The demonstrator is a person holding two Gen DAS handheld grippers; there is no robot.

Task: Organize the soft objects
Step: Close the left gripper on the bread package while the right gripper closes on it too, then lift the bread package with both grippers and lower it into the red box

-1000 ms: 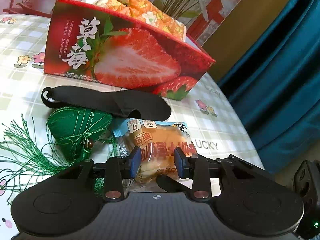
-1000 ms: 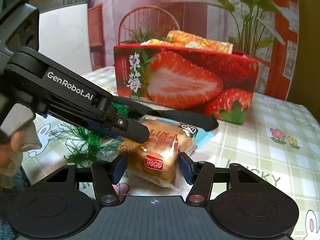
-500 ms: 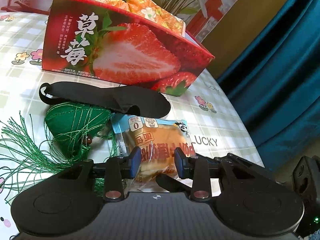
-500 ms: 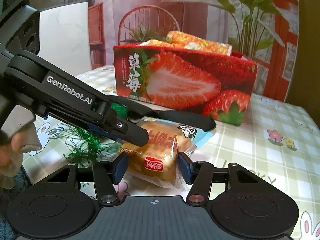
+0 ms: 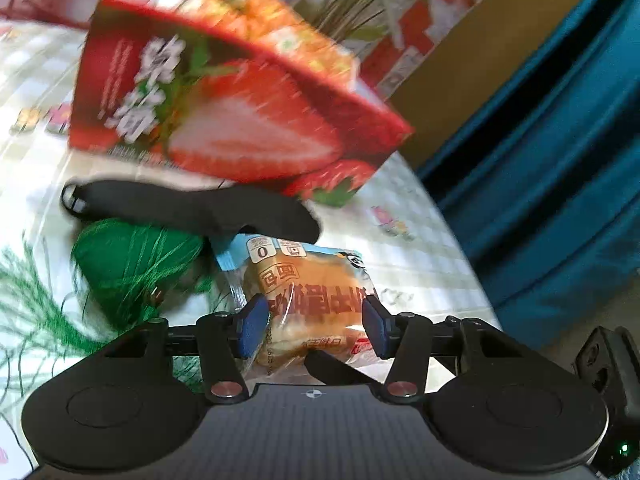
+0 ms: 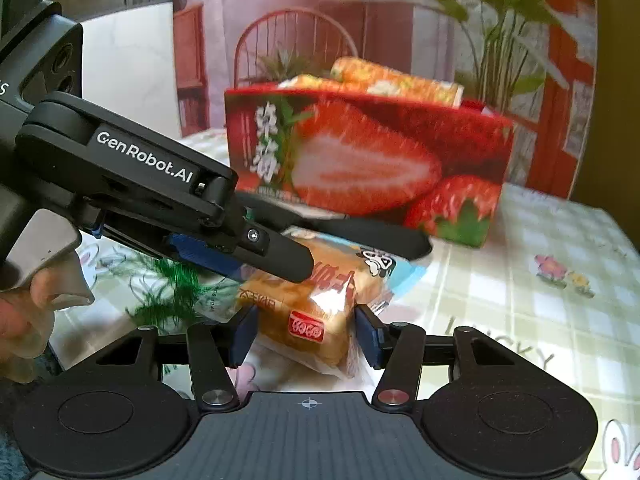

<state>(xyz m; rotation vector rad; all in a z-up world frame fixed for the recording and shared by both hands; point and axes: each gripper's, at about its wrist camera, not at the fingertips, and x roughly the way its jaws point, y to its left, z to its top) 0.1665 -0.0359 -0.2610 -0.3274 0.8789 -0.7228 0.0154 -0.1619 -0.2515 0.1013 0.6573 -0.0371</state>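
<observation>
A wrapped bread bun [image 5: 308,296] lies on the checked tablecloth; it also shows in the right wrist view [image 6: 316,300]. My right gripper [image 6: 306,334] is shut on the bun's near end. My left gripper [image 5: 312,330] is open, its blue pads on either side of the bun's other end; its body [image 6: 160,200] reaches in from the left in the right wrist view. Behind the bun lie a black eye mask [image 5: 192,208] and a green tasselled pouch [image 5: 136,264]. A red strawberry box [image 5: 224,116] holds orange floral soft items [image 5: 276,36].
The table's right edge [image 5: 460,248] drops off toward teal curtains [image 5: 560,160]. In the right wrist view the strawberry box [image 6: 368,160] stands behind the bun, with bare tablecloth [image 6: 540,300] to the right. A hand [image 6: 28,312] holds the left gripper's trigger.
My left gripper's jaws have opened wider around the bun's end. Both views have shifted slightly closer, and the left one is blurred. The right gripper keeps its hold on the bun.
</observation>
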